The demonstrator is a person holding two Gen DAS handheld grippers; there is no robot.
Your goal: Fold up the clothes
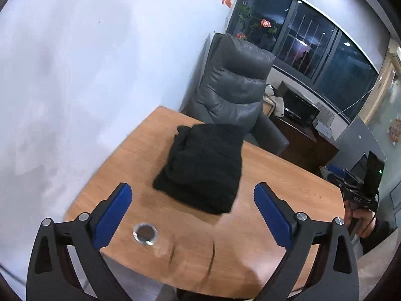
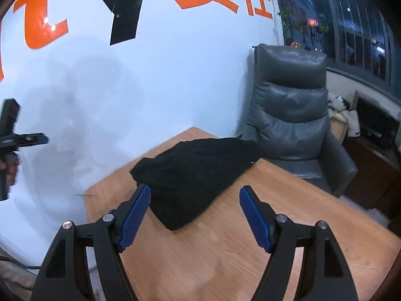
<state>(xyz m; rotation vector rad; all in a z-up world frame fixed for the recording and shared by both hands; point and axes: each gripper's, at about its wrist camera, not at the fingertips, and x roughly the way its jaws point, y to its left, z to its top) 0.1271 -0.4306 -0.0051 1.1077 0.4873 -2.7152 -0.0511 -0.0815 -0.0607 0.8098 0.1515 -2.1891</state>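
A black garment lies folded in a compact bundle on the wooden table. My left gripper is open and empty, held above the table just short of the bundle's near edge. In the right wrist view the same garment lies ahead of my right gripper, which is open and empty, its left pad close to the cloth's near edge. The left gripper shows at the far left there, held in a hand. The right gripper shows at the right edge of the left wrist view.
A round metal grommet is set in the table near its front left. A grey leather armchair stands behind the table against a white wall. A dark cabinet with a monitor and windows lie to the right.
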